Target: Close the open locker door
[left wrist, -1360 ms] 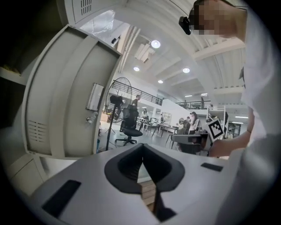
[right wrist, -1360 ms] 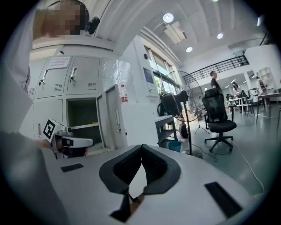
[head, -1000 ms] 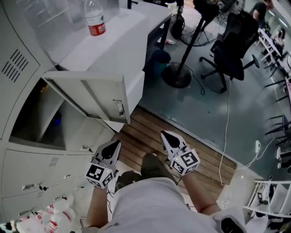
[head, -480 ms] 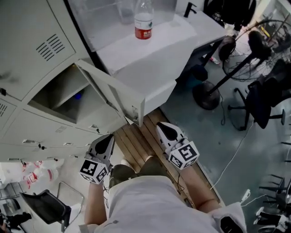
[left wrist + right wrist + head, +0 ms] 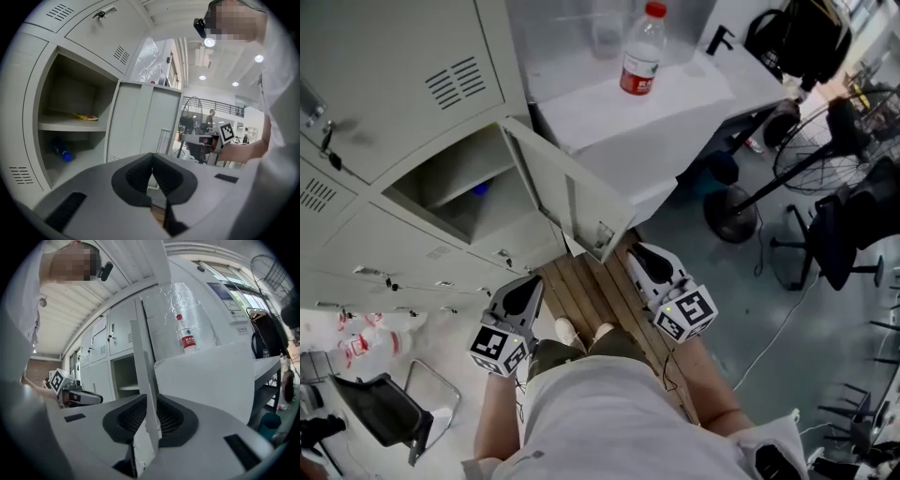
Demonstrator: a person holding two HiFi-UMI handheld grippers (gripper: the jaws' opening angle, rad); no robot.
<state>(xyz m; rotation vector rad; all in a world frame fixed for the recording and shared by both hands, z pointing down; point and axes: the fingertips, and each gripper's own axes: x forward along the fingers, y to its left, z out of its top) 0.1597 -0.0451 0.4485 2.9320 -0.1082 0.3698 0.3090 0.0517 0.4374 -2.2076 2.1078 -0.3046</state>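
Observation:
The open locker door (image 5: 567, 202) stands out from the grey lockers, and its free edge points toward me. Behind it the compartment (image 5: 450, 187) holds a blue bottle (image 5: 63, 153) below a shelf and a yellow item (image 5: 84, 116) on the shelf. My right gripper (image 5: 639, 251) is at the door's lower free corner. Its jaws are opening, and in the right gripper view the door's thin edge (image 5: 146, 376) runs between them at my right gripper (image 5: 150, 416). My left gripper (image 5: 532, 281) hangs lower left, shut and empty, facing the door's inner face (image 5: 145, 122).
A white table (image 5: 712, 94) with a clear water bottle (image 5: 642, 52) stands right behind the door. Wooden slats (image 5: 591, 295) lie under my feet. A fan stand and office chairs (image 5: 853, 225) are at the right. A black chair (image 5: 375, 412) and bottles are on the floor at the lower left.
The view has swung left toward the lockers. Both grippers have come nearer the door, and the right one now reaches the door's free edge.

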